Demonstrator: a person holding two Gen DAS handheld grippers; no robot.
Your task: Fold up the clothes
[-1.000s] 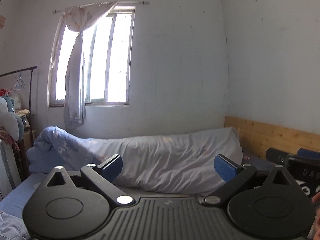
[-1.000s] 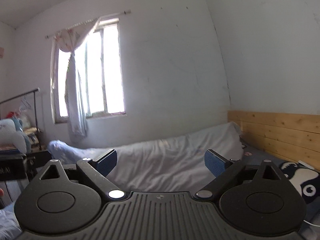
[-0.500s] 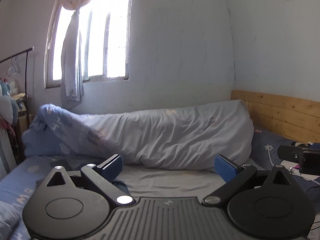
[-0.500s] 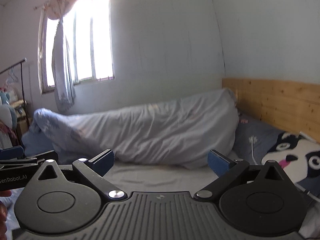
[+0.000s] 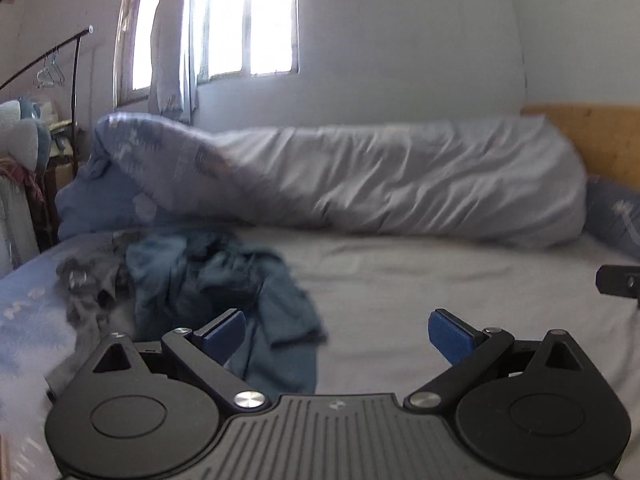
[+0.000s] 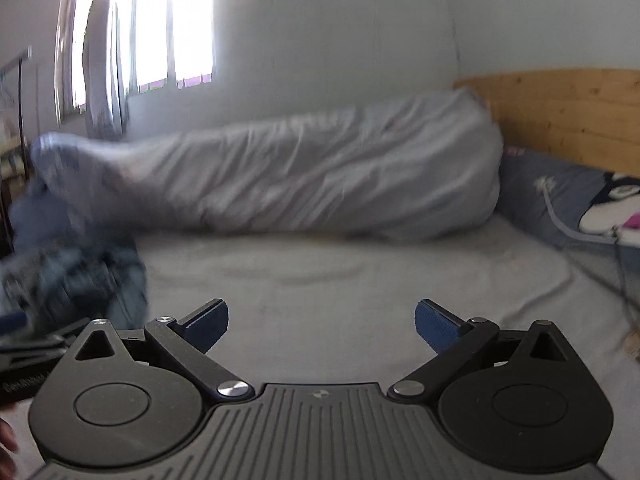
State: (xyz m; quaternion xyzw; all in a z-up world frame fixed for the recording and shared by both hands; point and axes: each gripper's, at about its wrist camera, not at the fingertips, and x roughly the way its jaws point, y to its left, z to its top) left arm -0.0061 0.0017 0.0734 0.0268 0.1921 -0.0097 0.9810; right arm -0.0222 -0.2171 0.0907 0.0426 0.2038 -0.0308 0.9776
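Crumpled blue-grey fabric clothes heap lies on the grey bedsheet, just ahead-left of the left gripper; far left of the right gripper; left is nearer, likely first grab; both jaws spread wide, empty.

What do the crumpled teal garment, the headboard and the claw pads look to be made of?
Teal garment: soft matte woven or knit cloth, judging by its limp folds; blur hides the weave. Headboard: pale, unpainted-looking wood with visible knots and plank seams. Claw pads: blue, finely ribbed, probably rubber.
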